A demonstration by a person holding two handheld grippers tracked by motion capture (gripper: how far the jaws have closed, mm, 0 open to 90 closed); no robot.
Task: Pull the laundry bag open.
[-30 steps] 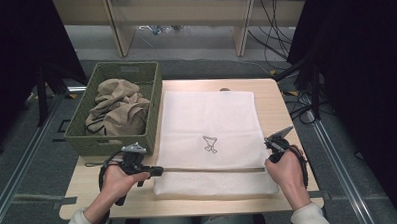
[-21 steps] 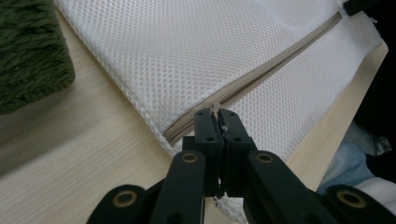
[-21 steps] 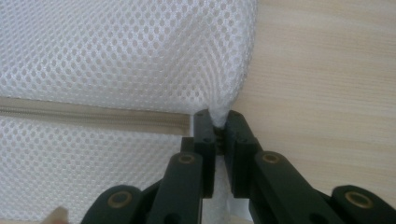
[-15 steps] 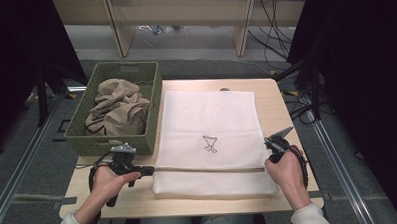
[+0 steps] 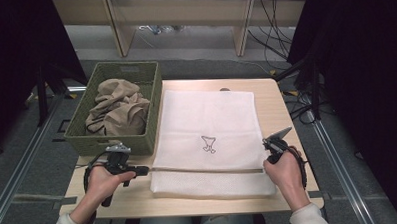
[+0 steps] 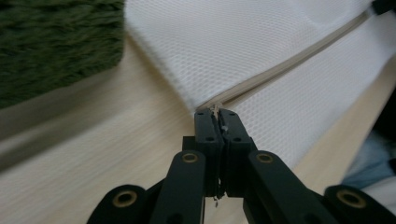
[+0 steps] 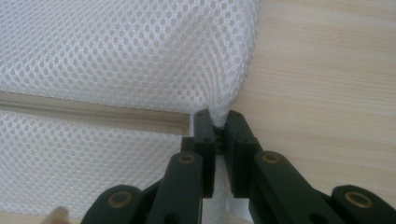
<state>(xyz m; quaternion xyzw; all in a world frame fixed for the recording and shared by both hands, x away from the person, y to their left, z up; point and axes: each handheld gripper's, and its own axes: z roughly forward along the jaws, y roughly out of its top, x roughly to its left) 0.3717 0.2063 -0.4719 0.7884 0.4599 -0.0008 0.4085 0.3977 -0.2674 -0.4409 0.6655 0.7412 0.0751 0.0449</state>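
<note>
While the high view takes in the whole desk (image 5: 286, 109), the 2 gripper views alone reveal the grips. Seen along its own jaws, the left gripper (image 6: 217, 113) is clenched on the zipper pull, a small pale tab hard to make out between the tips, at the near-left end of the zipper (image 6: 285, 65). From its own camera, the right gripper (image 7: 216, 119) pinches a fold of mesh at the bag's right edge, just past the zipper's end. The white mesh laundry bag (image 5: 207, 126) lies flat on the desk's middle, its long axis running from near edge to far edge; the zipper crosses it from left to right near the front edge. A green basket (image 5: 90, 141) of tan cloth (image 5: 117, 107) sits at the far-left corner. A small dark print (image 5: 208, 144) on the bag is too small to read.
</note>
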